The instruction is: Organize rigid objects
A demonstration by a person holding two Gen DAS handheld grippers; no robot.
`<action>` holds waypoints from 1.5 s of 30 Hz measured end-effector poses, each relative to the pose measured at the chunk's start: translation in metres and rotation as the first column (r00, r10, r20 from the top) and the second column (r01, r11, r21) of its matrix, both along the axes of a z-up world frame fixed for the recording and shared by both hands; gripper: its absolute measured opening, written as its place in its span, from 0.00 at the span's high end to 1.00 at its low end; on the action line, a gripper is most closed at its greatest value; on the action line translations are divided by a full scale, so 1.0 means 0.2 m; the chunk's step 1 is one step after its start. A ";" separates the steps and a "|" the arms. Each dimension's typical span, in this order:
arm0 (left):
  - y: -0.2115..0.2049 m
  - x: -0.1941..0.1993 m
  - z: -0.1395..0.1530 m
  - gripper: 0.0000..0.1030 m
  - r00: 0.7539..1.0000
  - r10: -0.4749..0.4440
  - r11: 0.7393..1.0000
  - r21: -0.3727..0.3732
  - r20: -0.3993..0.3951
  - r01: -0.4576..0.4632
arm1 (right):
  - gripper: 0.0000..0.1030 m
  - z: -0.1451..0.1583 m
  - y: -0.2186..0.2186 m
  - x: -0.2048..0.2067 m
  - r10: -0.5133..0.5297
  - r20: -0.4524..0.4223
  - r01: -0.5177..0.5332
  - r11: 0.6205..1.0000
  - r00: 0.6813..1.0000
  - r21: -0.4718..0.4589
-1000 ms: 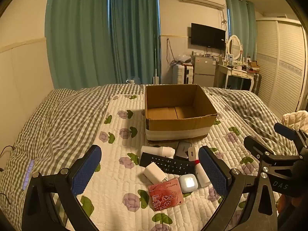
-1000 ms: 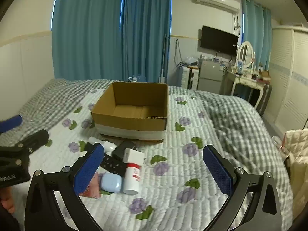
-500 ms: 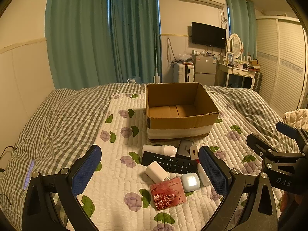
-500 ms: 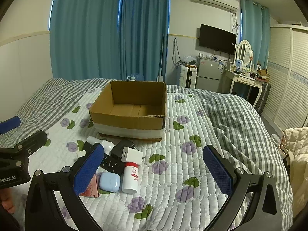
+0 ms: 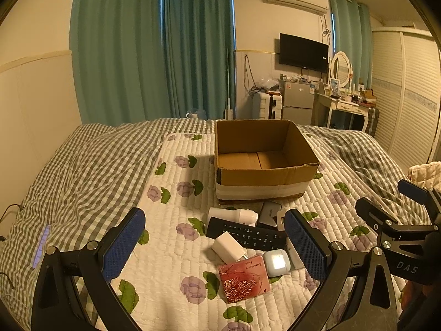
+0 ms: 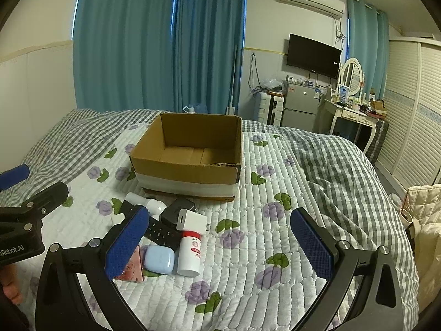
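Bed: floral quilt [image 5: 171,248] is the work surface.
Cardboard box [image 5: 264,176]: open-topped, nothing visible inside; likely the destination, just beyond the pile.
Pile: remote control [image 5: 245,233], white bottle [image 6: 189,253], red rose card [image 5: 244,277], charger [image 5: 228,247], earbud case [image 6: 160,258], touching and overlapping in front of the box.
Left gripper [image 5: 215,244]: wide open, empty, hovering over the pile, framing charger and card.
Right gripper [image 6: 220,244]: wide open, empty, set rightward of the pile.

Brown box [image 5: 264,175] w/ white band, black remote [image 5: 245,234], red rose-print card [image 5: 242,277], purple-flower white quilt [image 5: 176,248].
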State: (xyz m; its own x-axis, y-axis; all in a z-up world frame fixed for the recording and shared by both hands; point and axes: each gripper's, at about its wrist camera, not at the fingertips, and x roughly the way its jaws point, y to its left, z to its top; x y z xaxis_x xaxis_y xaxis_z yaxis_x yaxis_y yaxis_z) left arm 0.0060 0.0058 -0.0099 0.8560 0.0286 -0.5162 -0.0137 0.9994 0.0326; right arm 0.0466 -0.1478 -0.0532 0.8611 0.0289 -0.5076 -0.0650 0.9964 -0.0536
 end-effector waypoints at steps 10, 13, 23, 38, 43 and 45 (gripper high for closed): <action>0.01 0.00 0.00 0.00 1.000 0.003 1.000 0.001 0.000 -0.003 | 0.00 0.00 0.01 0.01 0.009 -0.008 -0.009 1.000 1.000 0.004; 0.01 0.00 0.00 0.00 1.000 0.004 1.000 -0.001 0.002 -0.004 | 0.00 0.00 0.02 0.01 0.009 -0.007 -0.009 1.000 1.000 0.005; 0.01 0.01 0.01 0.00 1.000 -0.001 1.000 0.002 0.002 0.001 | 0.00 0.00 0.02 0.01 0.011 -0.007 -0.011 1.000 1.000 0.004; 0.01 0.01 0.01 0.00 1.000 0.001 1.000 0.003 0.000 -0.001 | 0.00 0.00 0.03 0.01 0.017 -0.014 -0.017 1.000 1.000 0.003; 0.01 0.01 0.01 0.00 1.000 0.003 1.000 0.004 0.000 -0.003 | 0.00 -0.01 0.03 0.01 0.018 -0.015 -0.018 1.000 1.000 0.004; 0.01 0.01 0.01 0.00 1.000 0.011 1.000 0.005 0.005 -0.011 | 0.00 -0.01 0.04 0.01 0.019 -0.016 -0.019 1.000 1.000 0.001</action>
